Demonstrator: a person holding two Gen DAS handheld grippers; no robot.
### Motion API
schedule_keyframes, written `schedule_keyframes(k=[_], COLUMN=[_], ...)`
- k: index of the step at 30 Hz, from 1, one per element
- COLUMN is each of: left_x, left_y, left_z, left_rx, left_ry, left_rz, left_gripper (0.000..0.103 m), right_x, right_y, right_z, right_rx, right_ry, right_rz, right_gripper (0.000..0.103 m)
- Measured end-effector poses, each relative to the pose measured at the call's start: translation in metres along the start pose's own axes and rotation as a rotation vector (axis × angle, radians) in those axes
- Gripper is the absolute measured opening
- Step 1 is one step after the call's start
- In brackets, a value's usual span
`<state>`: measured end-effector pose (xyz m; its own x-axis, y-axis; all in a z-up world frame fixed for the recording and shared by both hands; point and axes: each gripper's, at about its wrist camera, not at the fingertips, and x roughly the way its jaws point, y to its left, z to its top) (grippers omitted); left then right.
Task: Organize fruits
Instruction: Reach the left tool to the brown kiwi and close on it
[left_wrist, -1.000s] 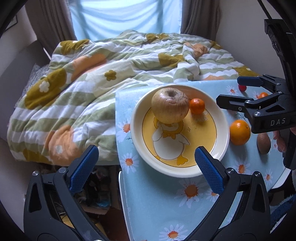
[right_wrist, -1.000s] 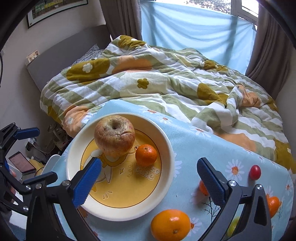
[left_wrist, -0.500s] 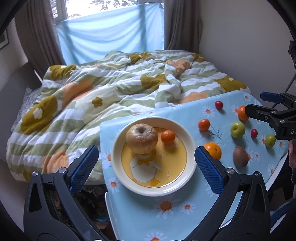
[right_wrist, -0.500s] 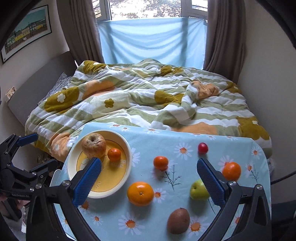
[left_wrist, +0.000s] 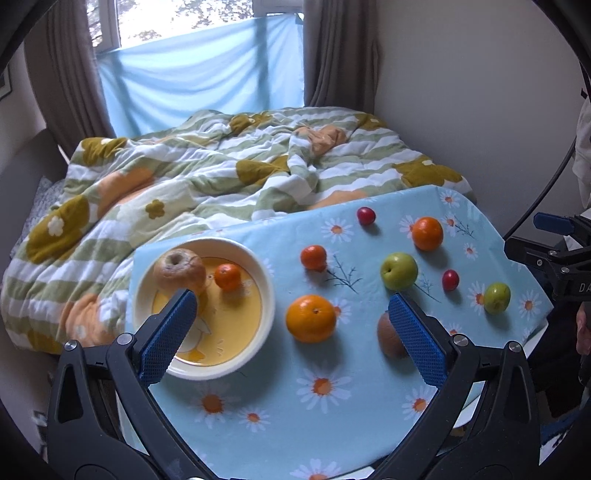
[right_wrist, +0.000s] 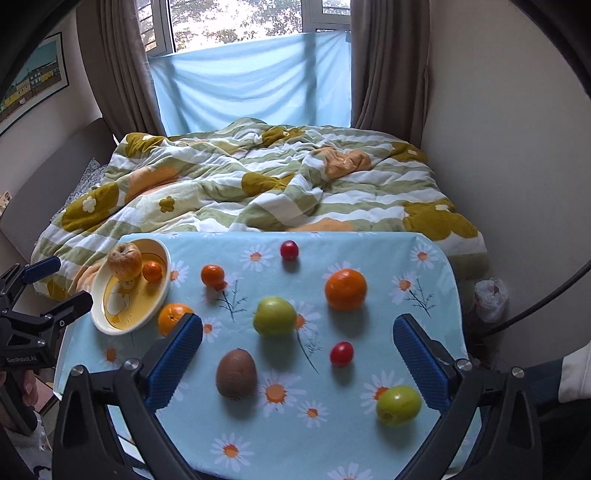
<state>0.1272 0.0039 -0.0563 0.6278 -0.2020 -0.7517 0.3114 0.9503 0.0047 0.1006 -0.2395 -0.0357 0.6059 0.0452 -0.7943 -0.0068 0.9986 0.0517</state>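
Already in plate (left_wrist: 267, 291): brown apple (left_wrist: 180, 268), small mandarin (left_wrist: 228, 276).

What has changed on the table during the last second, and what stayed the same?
Both grippers, left gripper and right gripper, pulled back from the plate, jaws open and empty, nothing grasped or released. The brown apple and small orange stayed in the plate.

Daylit window (right_wrist: 240, 22), rumpled bed (right_wrist: 266, 184)
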Motion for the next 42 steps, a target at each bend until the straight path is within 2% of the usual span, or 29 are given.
schedule_keyframes(k=[5,11,21,27,35,36,37,42], left_x=[0.017,0.041,0.087,0.116,0.135,0.137,0.140,0.140], left_y=[-0.040,-0.083,-0.110,-0.116,-0.122,-0.122,-0.122,-0.124], left_z=[-0.016,-0.039,-0.058,-0.070,-0.079,-0.080,-0.080,-0.080], left_rx=[-0.036,-0.050,-0.070,-0.065,-0.077,-0.076,-0.078,-0.064], left_ry=[0.041,0.090,0.121,0.171,0.215,0.219,0.227,0.219], left_rz=[-0.003,-0.002,0.010,0.018,0.007,0.008,0.006,0.022], left_gripper=[0.103,0.103,0.103,0.094,0.084,0.074,0.069,0.056], right_x=[0.008,0.027,0.056,0.070,0.084,0.086,0.087,0.089], right_y=[-0.039,-0.071,-0.086,-0.086,-0.092,-0.093,-0.093,-0.097], right_z=[-0.027,-0.061,-0.101,-0.114,-0.123,-0.123,-0.123,-0.122], right_rx=[0.011,0.016,-0.027,-0.090,-0.089,-0.088,-0.088,-0.075], right_ry=[0.044,0.110,0.121,0.122,0.151,0.156,0.157,0.162], right_rz=[-0.006,0.035,0.050,0.035,0.045,0.048,0.049,0.061], right_gripper=[0.103,0.103,0.103,0.103,0.097,0.097,0.097,0.096])
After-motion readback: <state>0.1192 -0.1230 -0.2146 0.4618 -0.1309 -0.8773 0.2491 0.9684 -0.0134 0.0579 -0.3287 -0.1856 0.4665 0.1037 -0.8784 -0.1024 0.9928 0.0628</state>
